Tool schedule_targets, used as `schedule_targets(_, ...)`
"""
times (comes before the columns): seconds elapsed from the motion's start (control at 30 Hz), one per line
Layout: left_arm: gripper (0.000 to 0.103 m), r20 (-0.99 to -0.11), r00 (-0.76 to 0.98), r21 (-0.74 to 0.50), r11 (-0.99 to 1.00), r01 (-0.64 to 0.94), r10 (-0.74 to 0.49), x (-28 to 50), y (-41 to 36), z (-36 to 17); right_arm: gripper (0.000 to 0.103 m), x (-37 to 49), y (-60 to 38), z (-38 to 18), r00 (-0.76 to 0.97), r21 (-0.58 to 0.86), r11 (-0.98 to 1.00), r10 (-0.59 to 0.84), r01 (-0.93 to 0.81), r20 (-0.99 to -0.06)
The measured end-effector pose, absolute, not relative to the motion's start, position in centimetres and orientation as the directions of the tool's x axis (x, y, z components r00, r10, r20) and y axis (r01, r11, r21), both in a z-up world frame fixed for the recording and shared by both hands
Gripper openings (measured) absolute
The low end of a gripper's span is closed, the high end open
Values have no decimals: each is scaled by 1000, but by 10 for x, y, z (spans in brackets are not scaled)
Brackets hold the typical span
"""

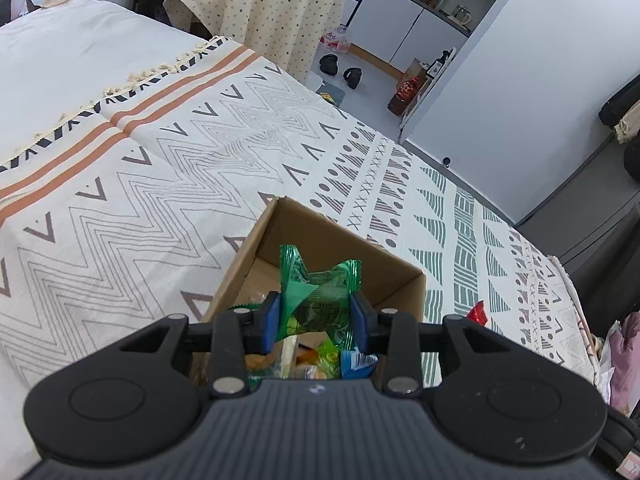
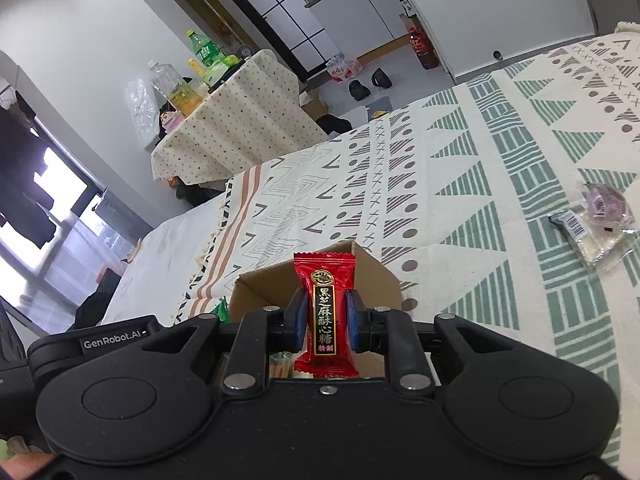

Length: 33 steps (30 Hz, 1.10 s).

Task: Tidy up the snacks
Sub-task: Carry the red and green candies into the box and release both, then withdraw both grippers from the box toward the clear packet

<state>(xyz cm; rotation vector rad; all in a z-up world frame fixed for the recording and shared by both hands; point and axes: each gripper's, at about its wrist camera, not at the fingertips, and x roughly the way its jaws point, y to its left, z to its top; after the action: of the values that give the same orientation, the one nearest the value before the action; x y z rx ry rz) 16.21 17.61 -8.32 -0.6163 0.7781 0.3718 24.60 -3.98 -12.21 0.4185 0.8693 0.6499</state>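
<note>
An open cardboard box (image 1: 394,280) sits on a bed covered by a cream blanket (image 1: 160,184) patterned with grey zigzags, triangles and green stripes.

The left gripper (image 1: 316,320) hangs just above the box, its blue-padded jaws clenched on a crumpled green snack packet (image 1: 316,288) held over the box's open top. Beneath it, inside the box, lie several other wrapped snacks (image 1: 320,360) in orange, green and blue.

The right gripper (image 2: 327,320) is also at the box (image 2: 376,272), on its near side, with its jaws clamped tight on a red sesame candy packet (image 2: 326,312) printed with black and gold Chinese lettering; the packet stands upright between the pads.

On the blanket (image 2: 480,208), well to the right of the box in the right wrist view, lie a clear-wrapped purple snack (image 2: 604,202) and a dark-edged wrapper (image 2: 576,228) touching it.

Beyond the bed, further back than the box, a table draped in a dotted cloth (image 2: 236,124) carries drink bottles (image 2: 200,50).
</note>
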Motion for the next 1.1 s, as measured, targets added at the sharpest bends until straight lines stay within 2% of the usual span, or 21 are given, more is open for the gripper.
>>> schedule_targets(0.27,39,-734,675,-395,764,-511,72,170,183,-85,21,254,-19,-118,475,606,712,696,-356,-539)
schedule_targets(0.47,58,-753,655,-378,768,-518,71,170,183,-86,33,252,-17,-122,437,625,689,720,-366,-539)
schedule_targets(0.53,67,-759,646,-372,763,-529,78,168,183,-87,34,251,-22,-120,438,625,694,715,-357,-544)
schedule_targets(0.73,72,-788,612,-358,753,-552,73,168,178,-92,37,248,-42,-116,446,610,716,694,-340,-565)
schedule_targets(0.87,78,-784,614,-342,765,-546,88,168,169,-87,46,244,-56,-112,456,581,737,673,-345,-583)
schedule_targets(1.0,83,-784,615,-336,776,-534,83,170,157,-82,66,239,-74,-103,485,545,762,645,-349,-591)
schedule_targets(1.1,90,-778,622,-323,791,-519,90,172,147,-79,77,238,-90,-97,518,520,780,623,-349,-586)
